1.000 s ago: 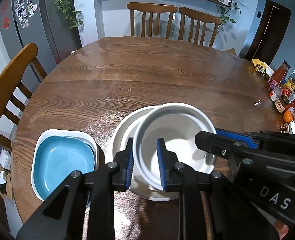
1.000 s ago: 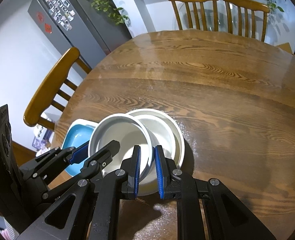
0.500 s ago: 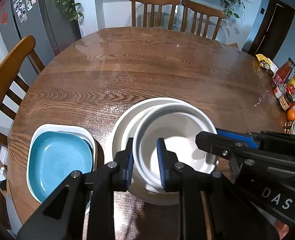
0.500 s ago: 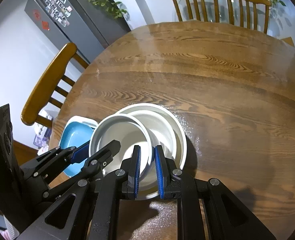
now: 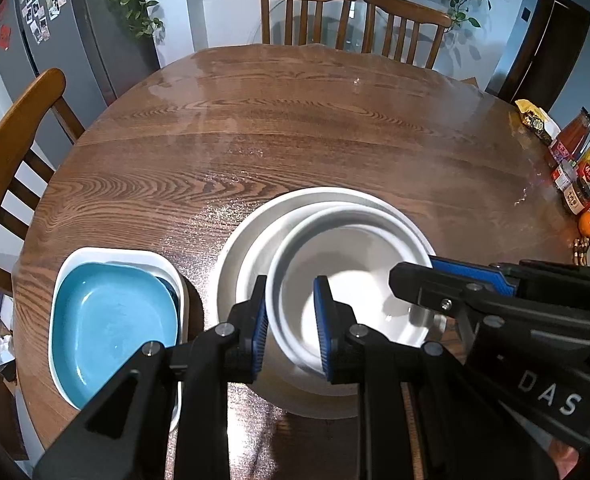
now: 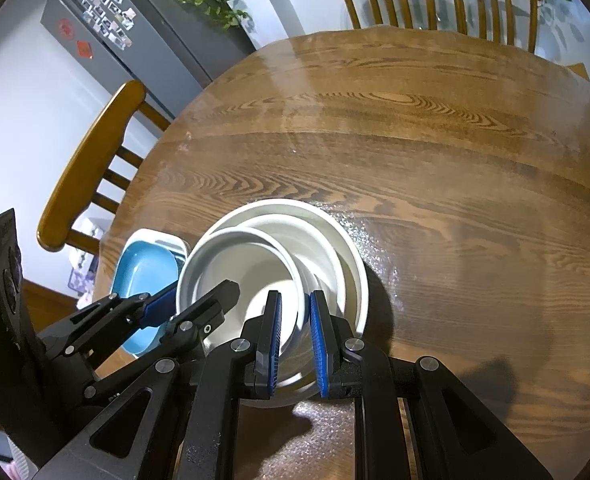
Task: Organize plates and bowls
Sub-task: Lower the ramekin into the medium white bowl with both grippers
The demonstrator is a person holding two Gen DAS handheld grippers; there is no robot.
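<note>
White bowl (image 5: 347,280) sits over the bigger white bowl (image 5: 255,236) on the wooden table (image 5: 295,128); you've got both grippers clamped on its rim, left gripper (image 5: 291,324) on the left side, right gripper (image 6: 295,340) on the right. Blue dish (image 5: 111,320) lies just beside them.

Indoor light, moderately bright, cool bluish cast on walls. Overhead source gives glare streaks and sparkle on the glossy table (image 5: 295,128). Soft dark shadows fall right of the white bowls (image 6: 295,240) and near the frame bottom. Strong fisheye bending w/ black vignette at corners. Focus sharp throughout, no motion blur.
</note>
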